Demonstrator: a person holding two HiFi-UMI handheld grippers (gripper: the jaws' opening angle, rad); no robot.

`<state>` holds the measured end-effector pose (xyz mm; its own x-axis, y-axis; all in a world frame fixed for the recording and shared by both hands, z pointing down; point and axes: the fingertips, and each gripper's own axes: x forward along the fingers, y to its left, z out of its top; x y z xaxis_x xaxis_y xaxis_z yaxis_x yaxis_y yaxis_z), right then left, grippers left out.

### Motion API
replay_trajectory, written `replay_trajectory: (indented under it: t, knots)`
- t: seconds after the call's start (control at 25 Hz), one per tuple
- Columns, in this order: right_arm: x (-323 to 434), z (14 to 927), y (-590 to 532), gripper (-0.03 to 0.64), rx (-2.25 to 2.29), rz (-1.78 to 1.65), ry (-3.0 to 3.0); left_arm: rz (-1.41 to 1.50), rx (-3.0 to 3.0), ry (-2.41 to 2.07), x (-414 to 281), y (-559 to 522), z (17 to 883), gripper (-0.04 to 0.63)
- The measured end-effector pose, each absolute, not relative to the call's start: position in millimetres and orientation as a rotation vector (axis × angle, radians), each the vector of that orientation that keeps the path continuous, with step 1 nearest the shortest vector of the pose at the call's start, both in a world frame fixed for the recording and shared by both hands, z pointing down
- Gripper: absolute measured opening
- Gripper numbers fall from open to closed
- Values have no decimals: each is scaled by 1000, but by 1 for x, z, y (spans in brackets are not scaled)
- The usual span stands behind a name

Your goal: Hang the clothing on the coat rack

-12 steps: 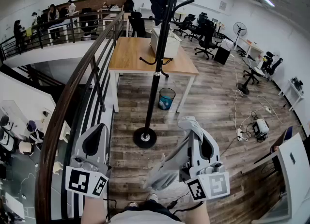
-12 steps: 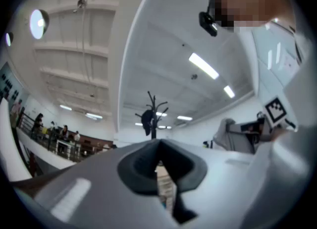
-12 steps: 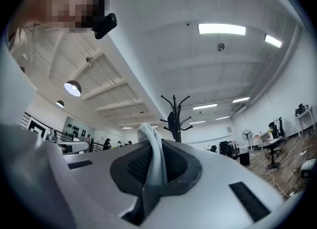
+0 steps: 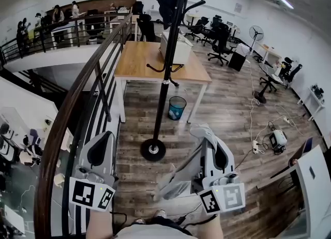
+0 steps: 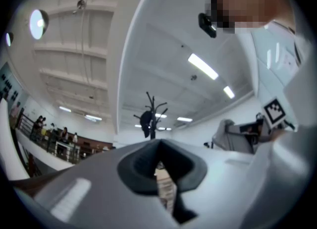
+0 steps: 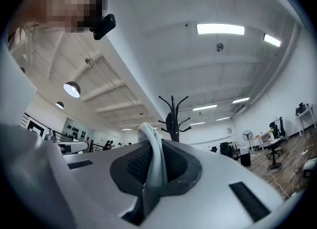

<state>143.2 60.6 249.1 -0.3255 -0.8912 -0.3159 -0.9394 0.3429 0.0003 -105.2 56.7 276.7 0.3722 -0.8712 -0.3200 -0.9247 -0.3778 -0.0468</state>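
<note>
A black coat rack (image 4: 164,72) stands on its round base (image 4: 153,150) just ahead of me, with a dark garment (image 4: 168,1) on an upper hook. My right gripper (image 4: 203,132) is shut on a light grey piece of clothing (image 4: 182,178) that droops below its jaws; in the right gripper view the grey cloth (image 6: 154,161) is pinched between the jaws, the rack (image 6: 173,116) beyond. My left gripper (image 4: 105,138) is held low at the left, shut with nothing in it. The left gripper view shows the rack (image 5: 150,119) far off.
A dark wooden railing (image 4: 77,103) runs along my left over a drop to a lower floor. Behind the rack stands a wooden table (image 4: 139,59) with a white box (image 4: 176,46), a blue bin (image 4: 176,106) under it. Cables and a power strip (image 4: 254,142) lie right.
The view has shifted slightly; the coat rack base sits a little nearer and left. Both grippers keep their places and the cloth still hangs from the right one.
</note>
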Motion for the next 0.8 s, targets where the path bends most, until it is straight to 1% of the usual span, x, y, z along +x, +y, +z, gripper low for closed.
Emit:
replay_trajectory:
  t: [0.4,0.8]
  knots:
    - [165,243,27,6,-1591,222,2329,361,-2373,1620,-87,31,267,8]
    - [188,240,1,6,-1506,226,2363,377,-2329,1630,-53,12,259,6]
